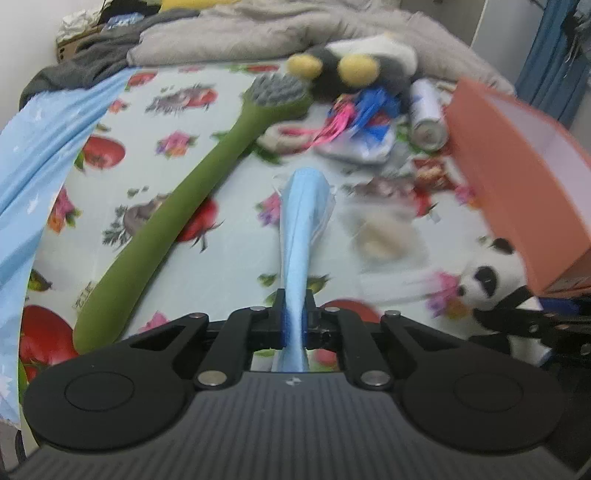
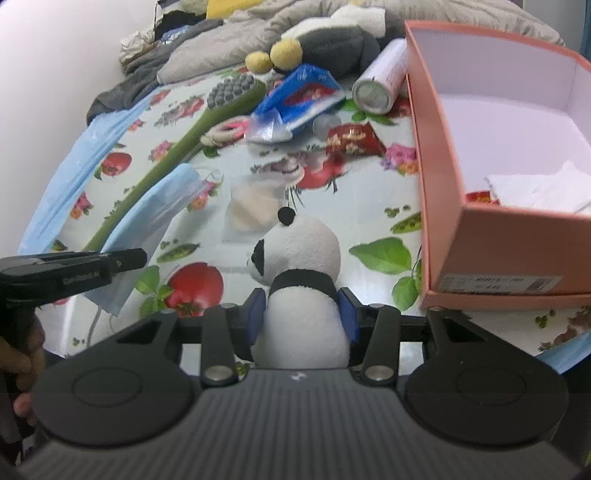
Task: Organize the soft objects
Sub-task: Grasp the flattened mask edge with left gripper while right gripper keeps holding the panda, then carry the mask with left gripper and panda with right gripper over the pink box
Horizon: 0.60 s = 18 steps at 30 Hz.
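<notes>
My left gripper (image 1: 294, 317) is shut on a light blue face mask (image 1: 301, 221), which sticks out forward above the fruit-print tablecloth (image 1: 229, 258); it also shows in the right wrist view (image 2: 155, 218). My right gripper (image 2: 303, 314) is shut on a small plush panda (image 2: 301, 266), held by its body; the panda also shows in the left wrist view (image 1: 484, 280). An open salmon-pink box (image 2: 491, 229) stands to the right and holds white paper and a red packet.
A long green brush (image 1: 177, 206), a dark plush with yellow feet (image 1: 354, 70), a can (image 1: 426, 110), a blue snack bag (image 2: 299, 96), a red packet (image 2: 352, 138) and a clear sachet (image 2: 251, 214) lie on the cloth. Grey bedding (image 1: 258, 33) lies at the back.
</notes>
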### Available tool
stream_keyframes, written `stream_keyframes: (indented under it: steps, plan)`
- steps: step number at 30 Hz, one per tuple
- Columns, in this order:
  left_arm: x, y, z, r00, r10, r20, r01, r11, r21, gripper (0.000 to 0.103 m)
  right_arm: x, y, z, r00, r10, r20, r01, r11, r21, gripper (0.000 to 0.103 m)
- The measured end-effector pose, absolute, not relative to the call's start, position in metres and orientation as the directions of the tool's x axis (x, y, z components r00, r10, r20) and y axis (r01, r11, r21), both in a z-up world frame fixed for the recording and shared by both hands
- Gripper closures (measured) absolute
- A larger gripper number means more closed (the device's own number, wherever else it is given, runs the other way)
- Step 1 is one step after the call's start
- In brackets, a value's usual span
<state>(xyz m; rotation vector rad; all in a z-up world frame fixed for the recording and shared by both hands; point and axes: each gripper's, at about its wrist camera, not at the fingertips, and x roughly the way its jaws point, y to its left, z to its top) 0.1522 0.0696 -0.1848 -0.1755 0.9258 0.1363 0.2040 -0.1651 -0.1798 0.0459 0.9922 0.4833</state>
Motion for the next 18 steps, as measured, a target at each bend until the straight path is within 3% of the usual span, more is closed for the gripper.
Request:
stream_keyframes:
  steps: [18]
  plan:
    - [0.170,0.006,-0.067,0.760,-0.078,-0.645,-0.105,0.965,-0.241,0.095,0.209,-0.194,-0.083,0.645,0.446,-0.621,-0.398,0.889,0.225,0.057]
